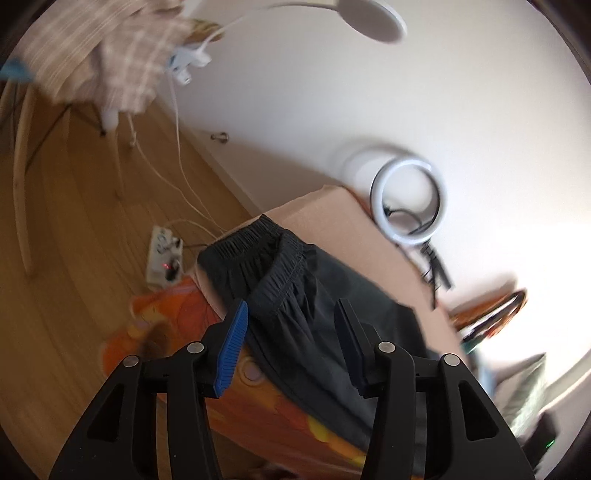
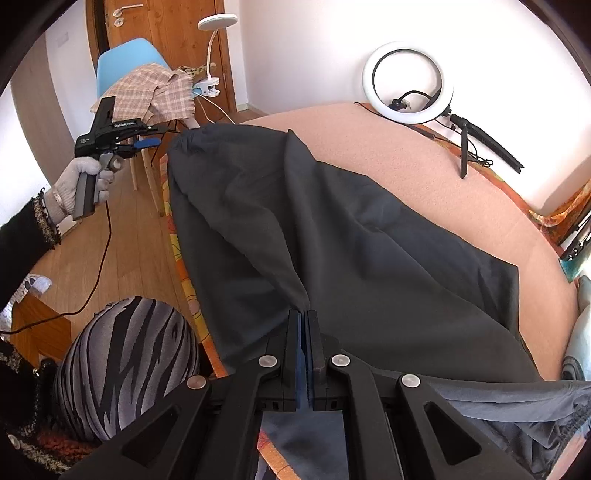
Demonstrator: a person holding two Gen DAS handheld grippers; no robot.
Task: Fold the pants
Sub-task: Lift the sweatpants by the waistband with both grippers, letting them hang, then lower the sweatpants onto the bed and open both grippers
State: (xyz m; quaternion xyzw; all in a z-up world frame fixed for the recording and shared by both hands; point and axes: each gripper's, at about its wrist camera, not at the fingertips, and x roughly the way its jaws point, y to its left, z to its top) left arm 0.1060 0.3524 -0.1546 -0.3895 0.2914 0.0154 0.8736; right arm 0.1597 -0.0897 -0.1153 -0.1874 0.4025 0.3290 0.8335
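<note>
Dark grey pants [image 2: 332, 229] lie spread on a peach bed cover [image 2: 443, 177]. Their elastic waistband [image 1: 258, 251] sits at the bed's far left corner. My right gripper [image 2: 304, 314] is shut, pinching a raised fold of the pants fabric near the front edge. In the left wrist view my left gripper [image 1: 291, 306] is open just short of the waistband, its blue pad [image 1: 232, 343] and dark pad [image 1: 351, 332] apart with nothing pressed between them. From the right wrist view the left gripper [image 2: 159, 138] hangs in the air off the bed's left side, held by a gloved hand [image 2: 74, 188].
A ring light [image 2: 408, 81] on a tripod stands at the bed's far side. To the left stands a blue chair [image 2: 125, 59] with a plaid cloth [image 2: 147, 88] on it and a clamp lamp [image 2: 217, 22]. A power strip [image 1: 162, 258] and cables lie on the wooden floor. A person's striped knee [image 2: 125, 362] is beside the bed.
</note>
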